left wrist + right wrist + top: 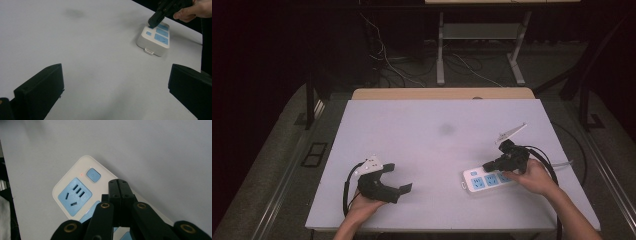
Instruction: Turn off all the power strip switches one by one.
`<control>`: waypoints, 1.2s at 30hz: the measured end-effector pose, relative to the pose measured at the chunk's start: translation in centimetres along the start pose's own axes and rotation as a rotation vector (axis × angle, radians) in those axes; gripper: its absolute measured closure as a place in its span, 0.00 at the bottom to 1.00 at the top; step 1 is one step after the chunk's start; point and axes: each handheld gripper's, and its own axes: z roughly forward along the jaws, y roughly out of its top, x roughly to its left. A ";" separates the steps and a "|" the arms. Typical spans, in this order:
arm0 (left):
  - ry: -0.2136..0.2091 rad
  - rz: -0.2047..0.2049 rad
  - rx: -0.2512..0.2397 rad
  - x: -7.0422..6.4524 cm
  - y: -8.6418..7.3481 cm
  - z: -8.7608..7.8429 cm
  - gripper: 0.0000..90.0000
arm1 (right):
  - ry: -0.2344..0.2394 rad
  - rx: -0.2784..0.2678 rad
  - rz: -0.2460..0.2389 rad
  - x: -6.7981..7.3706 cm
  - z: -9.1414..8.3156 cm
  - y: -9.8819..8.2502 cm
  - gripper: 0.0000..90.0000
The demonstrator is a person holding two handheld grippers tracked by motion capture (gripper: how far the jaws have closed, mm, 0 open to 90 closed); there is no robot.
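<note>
Power strip [488,179] sits under closed right tongs [488,165], angled down over it; left tongs [400,178] rest open, well left of it.

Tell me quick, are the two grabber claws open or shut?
Left gripper: open, empty, resting on the white table.
Right gripper: shut, holding nothing, tips just above the white and blue plastic power strip, beside its blue button.

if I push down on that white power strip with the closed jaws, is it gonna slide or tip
The power strip looks like a rigid plastic block lying flat on the table, so tipping seems unlikely. Its smooth shell on that smooth top could let it skid under a sideways push. The right gripper, jaws shut, sits close beside the power button; pressing straight down should hold it.
</note>
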 end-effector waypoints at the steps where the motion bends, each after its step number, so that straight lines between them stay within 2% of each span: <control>1: 0.000 0.000 0.000 0.0 0.0 0.0 0.00 | 0.001 -0.006 0.003 0.0 0.0 -0.1 1.00; 7: 0.002 -0.005 -0.002 0.1 0.0 0.0 0.00 | 0.012 -0.041 0.018 -0.2 0.1 -0.6 1.00; 14: 0.002 -0.003 0.002 0.1 0.0 0.0 0.00 | 0.010 -0.039 0.006 -0.2 0.1 -0.5 1.00; 18: 0.002 -0.003 0.002 0.1 0.0 0.0 0.00 | 0.036 -0.037 0.014 -0.5 0.0 -0.6 1.00; 25: 0.001 -0.004 0.001 0.2 0.0 0.0 0.00 | 0.011 -0.031 -0.011 -0.1 0.0 -0.5 1.00; 28: 0.002 -0.005 -0.001 0.1 0.0 0.0 0.00 | 0.014 -0.031 -0.012 -0.1 -0.1 -0.5 1.00; 29: 0.002 -0.005 -0.001 0.2 0.0 0.0 0.00 | 0.025 -0.053 -0.004 -0.1 -0.3 -0.5 1.00; 30: 0.003 -0.006 -0.004 0.2 0.0 0.0 0.00 | 0.000 -0.041 -0.014 0.0 -0.4 -0.5 1.00; 36: 0.003 -0.007 -0.002 0.2 0.0 0.0 0.00 | -0.005 -0.025 -0.021 0.3 -0.5 -0.5 1.00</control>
